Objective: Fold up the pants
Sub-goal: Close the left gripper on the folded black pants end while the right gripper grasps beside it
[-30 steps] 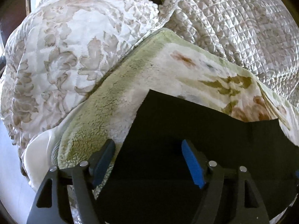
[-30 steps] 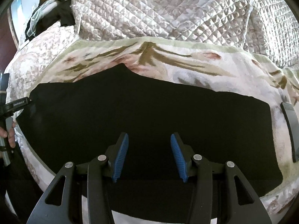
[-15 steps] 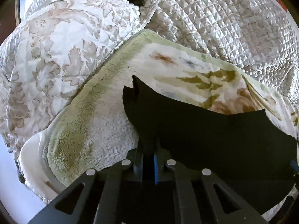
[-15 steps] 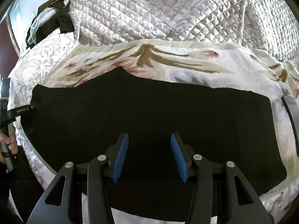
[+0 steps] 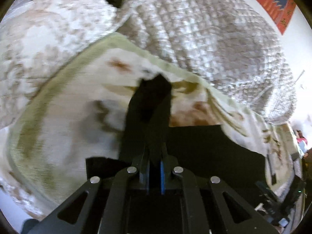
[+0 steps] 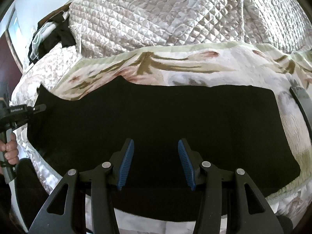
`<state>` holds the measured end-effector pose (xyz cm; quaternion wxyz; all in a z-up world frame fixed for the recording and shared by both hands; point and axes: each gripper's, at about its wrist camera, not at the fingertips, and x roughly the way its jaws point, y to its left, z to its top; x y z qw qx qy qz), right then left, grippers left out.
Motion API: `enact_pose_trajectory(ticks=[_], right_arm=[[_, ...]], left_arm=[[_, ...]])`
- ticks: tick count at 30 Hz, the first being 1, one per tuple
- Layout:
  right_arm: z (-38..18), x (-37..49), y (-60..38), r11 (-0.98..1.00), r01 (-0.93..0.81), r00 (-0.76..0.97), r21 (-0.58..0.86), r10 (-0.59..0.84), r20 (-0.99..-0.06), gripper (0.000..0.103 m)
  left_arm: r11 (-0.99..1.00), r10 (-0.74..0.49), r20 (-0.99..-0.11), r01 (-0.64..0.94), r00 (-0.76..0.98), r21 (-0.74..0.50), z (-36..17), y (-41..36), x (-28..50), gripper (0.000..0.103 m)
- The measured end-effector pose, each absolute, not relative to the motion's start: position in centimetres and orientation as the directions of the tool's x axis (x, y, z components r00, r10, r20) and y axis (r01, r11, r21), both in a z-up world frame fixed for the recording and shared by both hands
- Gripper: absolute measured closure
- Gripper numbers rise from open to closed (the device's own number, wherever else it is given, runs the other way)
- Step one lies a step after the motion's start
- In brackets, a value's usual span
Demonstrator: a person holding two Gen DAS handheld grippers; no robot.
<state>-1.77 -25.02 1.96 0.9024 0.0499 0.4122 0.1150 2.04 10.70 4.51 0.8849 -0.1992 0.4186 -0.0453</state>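
left tool: clamped on pants corner | right tool: agape above pants | writing: left tool's label too small to read | left view blurred

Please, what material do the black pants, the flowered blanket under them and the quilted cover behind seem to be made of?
Black pants: probably a soft matte woven or knit cloth; no shine, and the pinched corner drapes limply.
Flowered blanket: looks like plush fleece; fuzzy, dull nap.
Quilted cover: seemingly a satin-like fabric with padding; it glints on stitched diamond puffs.
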Motion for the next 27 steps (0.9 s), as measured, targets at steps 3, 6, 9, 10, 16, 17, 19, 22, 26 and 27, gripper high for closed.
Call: enact_pose_trajectory(ticks=[3,6,9,10,16,17,19,22,26,27], right_arm=[[2.0,-2.1,-25.9,0.967,-0.158,0.639,0.199,0.254,-0.726,0.055],[2.0,-2.4,-26.9,0.967,-0.145,0.647,0.21,0.253,-0.719,0.055],[2.1,-2.7,-27.9,0.966,-0.129,0.655,0.223,0.252,-0.712,0.055],[2.1,-2.7,-28.1,0.966,-0.125,0.658,0.224,0.25,-0.71,0.055],[2.3,-2.9,-29.2,0.963,-0.12,0.666,0.241,0.258,-0.7,0.055],[2.4,-2.9,-29.3,0.962,-0.119,0.667,0.245,0.26,-0.698,0.055],[2.4,-2.9,-29.5,0.962,-0.117,0.668,0.249,0.261,-0.697,0.055],[2.4,-2.8,-29.8,0.961,-0.113,0.665,0.252,0.261,-0.7,0.055],[2.3,-2.7,-29.8,0.961,-0.107,0.659,0.255,0.261,-0.705,0.055],[2.3,-2.7,-29.8,0.961,-0.108,0.659,0.256,0.262,-0.705,0.055]], left_arm=[[0.911,-0.305,-0.718,-0.029,0.626,-0.412,4.8,7.6,2.8,0.094],[0.907,-0.353,-0.72,0.027,0.597,-0.421,4.7,4.5,3.6,0.094],[0.899,-0.398,-0.726,0.08,0.56,-0.431,4.3,1.4,4.2,0.094],[0.896,-0.411,-0.729,0.095,0.547,-0.433,4.2,0.3,4.3,0.094],[0.879,-0.468,-0.737,0.175,0.487,-0.443,3.4,-5.0,4.7,0.094],[0.877,-0.474,-0.739,0.185,0.479,-0.443,3.2,-5.6,4.8,0.094],[0.875,-0.481,-0.75,0.192,0.453,-0.445,2.5,-6.8,5.0,0.094],[0.876,-0.481,-0.768,0.206,0.424,-0.436,1.5,-7.9,4.9,0.094],[0.85,-0.526,-0.75,0.22,0.401,-0.479,1.3,-8.4,4.6,0.087],[0.843,-0.538,-0.739,0.236,0.405,-0.484,1.6,-8.4,4.4,0.083]])
